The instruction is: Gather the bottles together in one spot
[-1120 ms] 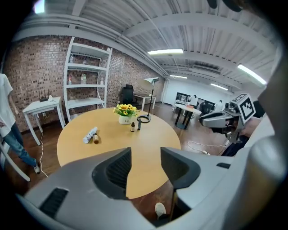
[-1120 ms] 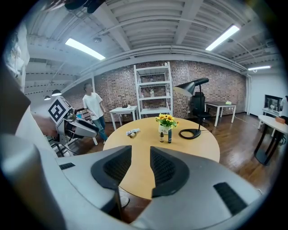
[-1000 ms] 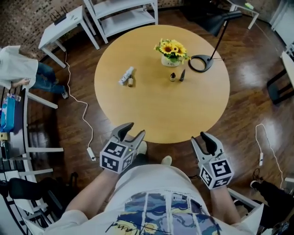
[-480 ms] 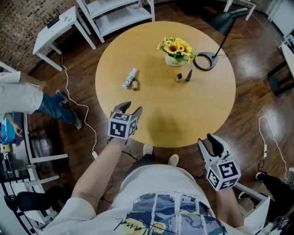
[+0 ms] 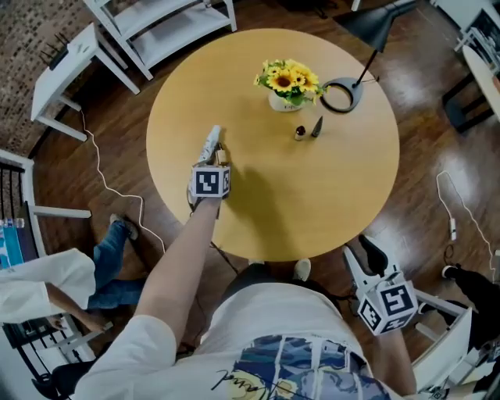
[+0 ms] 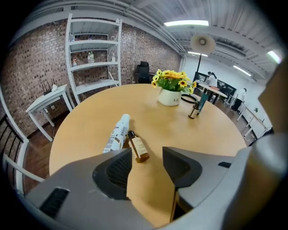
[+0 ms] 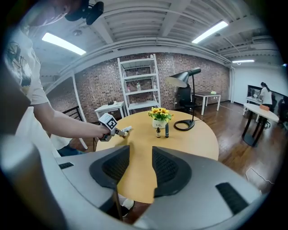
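A white bottle (image 5: 209, 143) and a small amber bottle (image 5: 222, 153) lie side by side on the left part of the round wooden table (image 5: 312, 203). Two more small bottles, one amber (image 5: 299, 133) and one dark (image 5: 316, 126), stand upright by the flowers. My left gripper (image 5: 216, 159) hangs just short of the lying pair. Its jaws have just been opening and nothing is between them, with the amber bottle (image 6: 138, 147) right ahead. My right gripper (image 5: 363, 254) stays off the table's near edge, open and holding nothing.
A pot of sunflowers (image 5: 285, 82) and a desk lamp's ring base (image 5: 341, 94) stand at the table's far side. White shelving (image 5: 156, 23) and a small white table (image 5: 66, 55) stand beyond. A person (image 5: 47, 289) is at the lower left, with cables on the floor.
My left arm has reached forward from the table's near edge to the two lying bottles. The right gripper has hardly shifted. The person at the left has moved toward the lower left.
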`<action>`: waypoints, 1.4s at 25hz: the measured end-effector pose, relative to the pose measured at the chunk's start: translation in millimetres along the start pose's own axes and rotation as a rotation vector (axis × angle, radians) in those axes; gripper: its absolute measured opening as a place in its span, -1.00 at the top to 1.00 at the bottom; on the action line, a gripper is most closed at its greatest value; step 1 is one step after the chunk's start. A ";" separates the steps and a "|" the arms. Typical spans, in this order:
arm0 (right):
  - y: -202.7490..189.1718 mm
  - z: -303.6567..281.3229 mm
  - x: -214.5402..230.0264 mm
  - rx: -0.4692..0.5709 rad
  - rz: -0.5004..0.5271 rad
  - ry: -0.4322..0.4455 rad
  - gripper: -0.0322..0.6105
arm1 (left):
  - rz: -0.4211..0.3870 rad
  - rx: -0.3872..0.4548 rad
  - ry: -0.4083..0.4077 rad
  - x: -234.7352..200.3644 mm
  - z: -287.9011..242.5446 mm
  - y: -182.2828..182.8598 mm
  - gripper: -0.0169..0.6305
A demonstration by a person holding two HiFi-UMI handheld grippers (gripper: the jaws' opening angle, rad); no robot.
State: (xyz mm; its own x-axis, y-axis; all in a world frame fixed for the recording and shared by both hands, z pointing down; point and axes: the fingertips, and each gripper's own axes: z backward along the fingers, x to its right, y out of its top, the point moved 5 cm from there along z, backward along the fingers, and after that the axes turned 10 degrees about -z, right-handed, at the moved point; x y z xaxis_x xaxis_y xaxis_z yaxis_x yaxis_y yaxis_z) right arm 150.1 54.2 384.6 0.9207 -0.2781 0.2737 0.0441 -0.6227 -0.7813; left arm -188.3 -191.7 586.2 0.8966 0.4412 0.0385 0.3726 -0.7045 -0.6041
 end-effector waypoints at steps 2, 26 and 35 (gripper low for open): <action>0.0 -2.7 -2.9 -0.005 -0.008 -0.018 0.33 | -0.003 -0.030 0.012 -10.1 -18.1 -1.9 0.27; 25.4 -11.9 4.8 0.012 0.003 0.052 0.33 | -0.023 0.251 -0.217 74.1 48.9 22.3 0.52; 69.0 -38.7 18.4 -0.012 -0.153 0.337 0.33 | -0.148 0.581 -0.515 206.6 178.1 69.8 0.52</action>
State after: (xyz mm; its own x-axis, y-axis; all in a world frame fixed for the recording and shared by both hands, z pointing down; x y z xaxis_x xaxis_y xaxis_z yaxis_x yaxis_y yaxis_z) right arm 155.1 -22.2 357.4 0.7241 -0.4051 0.5582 0.1651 -0.6840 -0.7105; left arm -19.7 -50.8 410.2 0.5712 0.8093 -0.1365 0.1672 -0.2776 -0.9460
